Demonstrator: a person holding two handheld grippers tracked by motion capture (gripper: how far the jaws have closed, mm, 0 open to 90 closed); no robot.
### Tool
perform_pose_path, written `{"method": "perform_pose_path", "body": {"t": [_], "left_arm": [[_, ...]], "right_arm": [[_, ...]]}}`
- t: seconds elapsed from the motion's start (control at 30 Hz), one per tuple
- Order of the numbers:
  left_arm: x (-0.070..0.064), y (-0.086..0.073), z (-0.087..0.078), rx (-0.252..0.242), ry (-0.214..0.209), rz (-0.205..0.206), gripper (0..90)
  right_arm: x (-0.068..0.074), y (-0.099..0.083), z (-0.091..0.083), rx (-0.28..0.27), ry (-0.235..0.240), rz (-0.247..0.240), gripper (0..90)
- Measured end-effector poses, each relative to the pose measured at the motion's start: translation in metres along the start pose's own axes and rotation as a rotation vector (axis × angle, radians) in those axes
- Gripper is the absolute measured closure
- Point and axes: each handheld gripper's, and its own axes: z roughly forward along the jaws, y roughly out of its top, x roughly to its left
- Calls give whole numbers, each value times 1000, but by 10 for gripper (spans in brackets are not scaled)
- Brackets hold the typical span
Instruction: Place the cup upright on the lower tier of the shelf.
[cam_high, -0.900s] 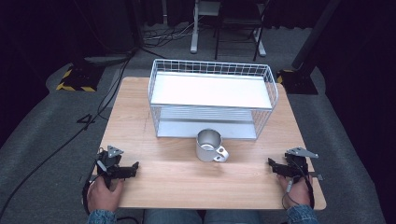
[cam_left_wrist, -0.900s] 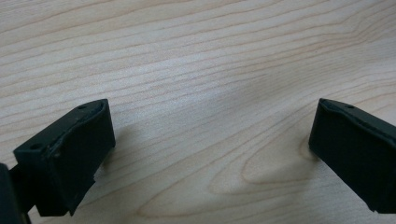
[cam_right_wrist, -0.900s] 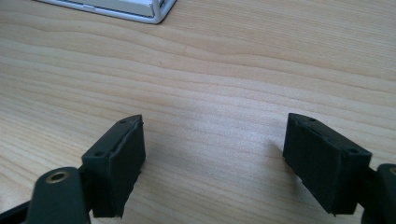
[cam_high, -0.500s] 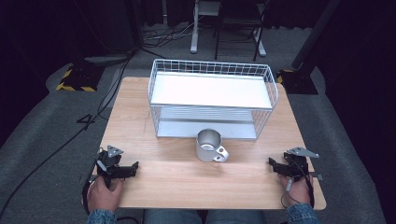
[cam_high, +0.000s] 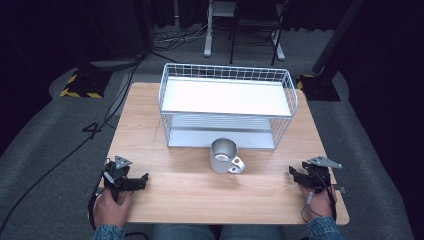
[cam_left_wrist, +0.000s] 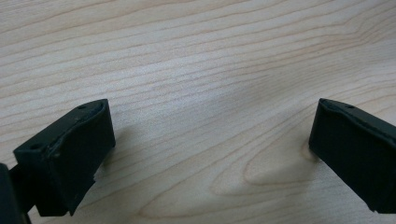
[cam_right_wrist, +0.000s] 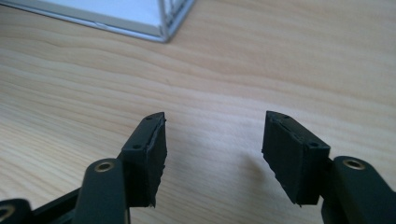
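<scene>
the left gripper (cam_high: 142, 179) is held low at the table's (cam_high: 200, 200) near left corner, jaws spread wide over bare wood, nothing between them. the right gripper (cam_high: 295, 175) is held at the near right edge, jaws likewise parted and empty, a corner of the rack (cam_right_wrist: 159, 23) seen beyond them. the cup (cam_high: 223, 155) is stood upright mid-table, handle turned toward the near right, just in front of the rack (cam_high: 227, 102), well apart from both grippers.
</scene>
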Motion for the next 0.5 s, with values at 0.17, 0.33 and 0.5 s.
{"method": "perform_pose_path", "body": {"t": [0.17, 0.33, 0.5], "left_arm": [[0, 0, 0, 0, 0, 1, 5], [0, 0, 0, -1, 0, -1, 5], [0, 0, 0, 0, 0, 0, 5]], "right_arm": [[8, 11, -8, -22, 42, -30, 405], [25, 22, -19, -61, 137, -48, 408], [41, 29, -25, -87, 191, -63, 410]]}}
